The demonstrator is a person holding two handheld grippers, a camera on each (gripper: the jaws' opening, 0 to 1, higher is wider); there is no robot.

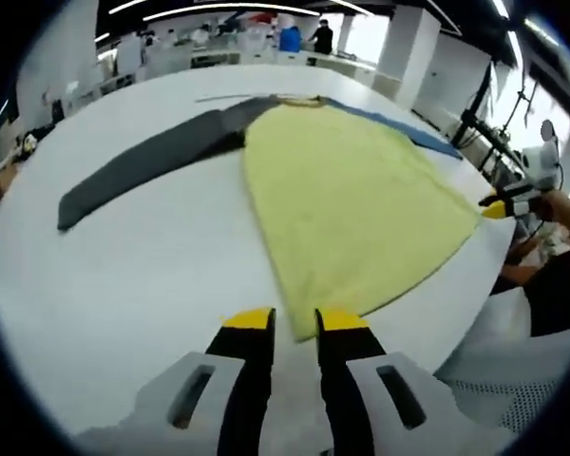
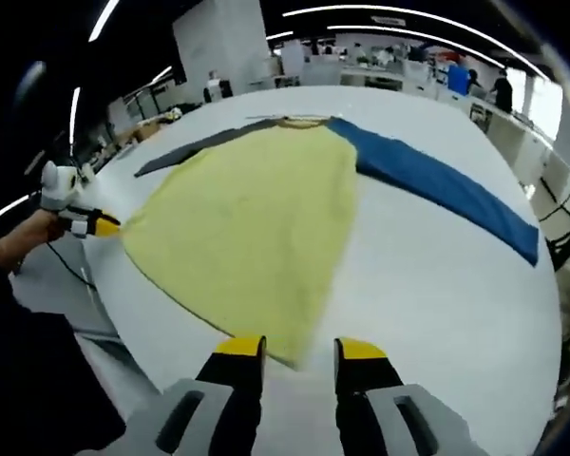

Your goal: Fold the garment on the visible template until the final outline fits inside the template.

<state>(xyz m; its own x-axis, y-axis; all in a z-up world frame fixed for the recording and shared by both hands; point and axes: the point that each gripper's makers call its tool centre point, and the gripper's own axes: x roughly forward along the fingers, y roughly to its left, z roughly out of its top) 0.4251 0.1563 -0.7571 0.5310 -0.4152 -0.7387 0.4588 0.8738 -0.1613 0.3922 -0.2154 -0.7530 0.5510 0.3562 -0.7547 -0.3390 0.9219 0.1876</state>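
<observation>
Garment: a pale yellow soft-knit top [image 1: 351,204] with one dark grey long sleeve [image 1: 142,166] and one blue long sleeve [image 2: 437,180], lying flat on a white round table [image 1: 123,285].

Handling: I judge it light and limp, with no stiffness to hold a crease; it should drape and drag its own weight when lifted, and slide easily on the smooth tabletop. A single-corner lift would likely let the body sag, so both hem corners look like the sound places to hold.

Look: the yellow body fans out wide toward the hem and narrows to the neckline at the far side; both sleeves are spread outward, away from the body. The cloth lies mostly smooth. No template outline can be made out on the table.

Left gripper [image 1: 294,323]: yellow-tipped jaws slightly apart, standing at the hem corner; whether cloth is pinched between them, I cannot tell.

Right gripper [image 2: 299,350]: jaws parted with a clear gap, straddling the opposite hem corner; the fabric edge blurs there, so a hold cannot be confirmed.

Progress: judged as the start, with no fold made and sleeves still outspread.

Surroundings: a large open workroom with benches and ceiling strip lights [image 2: 380,11]; people stand far off.
</observation>
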